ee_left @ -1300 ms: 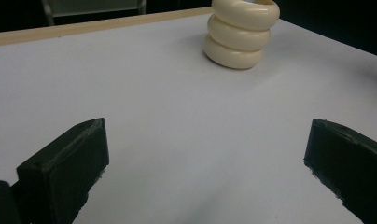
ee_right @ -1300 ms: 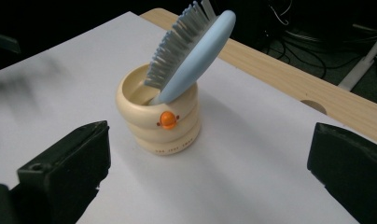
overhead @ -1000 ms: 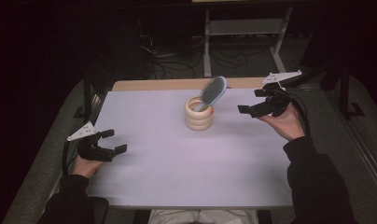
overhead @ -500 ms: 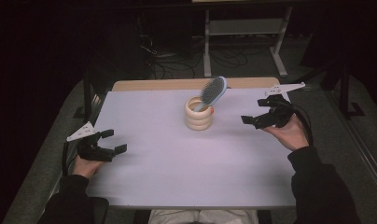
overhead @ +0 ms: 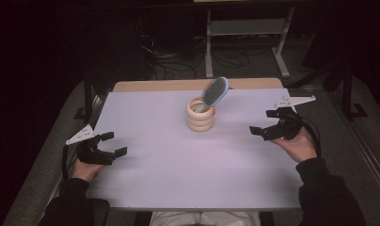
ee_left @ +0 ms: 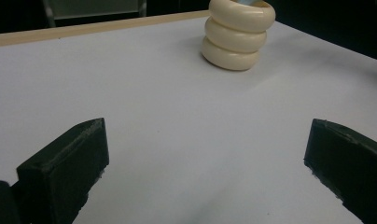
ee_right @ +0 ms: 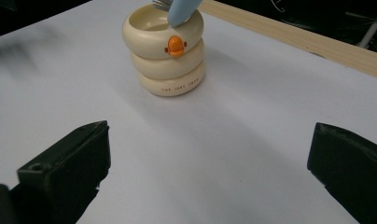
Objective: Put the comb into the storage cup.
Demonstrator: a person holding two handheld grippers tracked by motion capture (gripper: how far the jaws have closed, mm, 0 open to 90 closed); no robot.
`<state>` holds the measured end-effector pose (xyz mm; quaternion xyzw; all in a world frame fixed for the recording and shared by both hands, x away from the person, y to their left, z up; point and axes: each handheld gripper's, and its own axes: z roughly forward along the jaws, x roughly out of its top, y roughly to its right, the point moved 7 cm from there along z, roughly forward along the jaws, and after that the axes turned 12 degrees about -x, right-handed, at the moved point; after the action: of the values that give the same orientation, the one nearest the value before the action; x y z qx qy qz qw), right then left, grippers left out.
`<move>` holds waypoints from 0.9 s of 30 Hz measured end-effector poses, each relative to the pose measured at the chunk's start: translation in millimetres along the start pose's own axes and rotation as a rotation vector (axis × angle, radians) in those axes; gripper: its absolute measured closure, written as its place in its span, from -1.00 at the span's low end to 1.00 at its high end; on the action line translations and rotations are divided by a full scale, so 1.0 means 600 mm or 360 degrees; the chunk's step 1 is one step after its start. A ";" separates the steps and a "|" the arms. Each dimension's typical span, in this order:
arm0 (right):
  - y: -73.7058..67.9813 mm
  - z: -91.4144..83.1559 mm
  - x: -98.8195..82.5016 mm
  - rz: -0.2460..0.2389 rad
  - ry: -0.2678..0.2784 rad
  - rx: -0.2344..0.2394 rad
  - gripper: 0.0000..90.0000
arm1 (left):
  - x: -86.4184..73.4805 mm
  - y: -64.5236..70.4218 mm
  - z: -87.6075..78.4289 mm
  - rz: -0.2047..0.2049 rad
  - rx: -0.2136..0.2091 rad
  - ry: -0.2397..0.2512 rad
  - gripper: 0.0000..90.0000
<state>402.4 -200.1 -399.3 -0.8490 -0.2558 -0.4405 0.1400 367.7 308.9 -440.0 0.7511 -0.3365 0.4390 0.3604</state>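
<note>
Nearest the person, the left gripper [overhead: 103, 147] sits low by the near left corner of the pale lilac table cover [overhead: 178, 174], jaws spread wide with nothing between them, well apart from anything worth grabbing. Across the table the right gripper [overhead: 273, 123] hovers near the right edge, its jaws likewise wide apart and empty (the view along its jaws looks straight at the work). Farther in, past the middle of the cover, stands the cream, ring-stacked holder with a small orange duck bill on its side [ee_right: 164, 51]. In it, head up and leaning toward the right gripper's side, stands the light blue hairbrush with grey bristles [overhead: 213, 92].

If the brush is what is wanted, I'd judge the right gripper better placed. It should come in level, close on the blue back of the head or the neck below it rather than on the bristles, and lift along the brush's own lean so the handle doesn't drag at the rim. The holder looks light; the left gripper could steady its side. Beyond lies the bare wooden table edge [overhead: 169, 85].
</note>
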 end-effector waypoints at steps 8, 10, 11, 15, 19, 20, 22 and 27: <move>0.000 -0.014 -0.025 0.0017 0.0022 -0.0012 -1.00 | 0.000 0.001 0.001 0.0010 0.0005 -0.0006 -1.00; 0.002 -0.018 -0.032 0.0023 0.0029 -0.0018 -1.00 | -0.001 0.001 0.001 0.0013 0.0006 -0.0016 -1.00; 0.003 -0.020 -0.036 0.0030 0.0034 -0.0020 -1.00 | -0.001 0.001 0.001 0.0013 0.0006 -0.0017 -1.00; 0.010 -0.026 -0.050 0.0046 0.0042 -0.0039 -1.00 | -0.001 0.001 0.001 0.0013 0.0008 -0.0013 -1.00; 0.014 -0.033 -0.063 0.0062 0.0055 -0.0053 -1.00 | 0.000 0.002 0.001 0.0011 0.0006 -0.0002 -1.00; 0.015 -0.035 -0.065 0.0063 0.0063 -0.0056 -1.00 | 0.000 0.002 0.001 0.0012 0.0006 -0.0002 -1.00; 0.015 -0.038 -0.071 0.0063 0.0073 -0.0066 -1.00 | 0.000 0.002 0.001 0.0013 0.0006 -0.0005 -1.00; 0.014 -0.045 -0.089 0.0066 0.0079 -0.0075 -1.00 | 0.001 0.002 0.001 0.0015 0.0008 -0.0003 -1.00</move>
<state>363.1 -236.1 -427.5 -0.8460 -0.2242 -0.4645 0.1354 366.9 307.9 -439.4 0.7509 -0.3392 0.4408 0.3560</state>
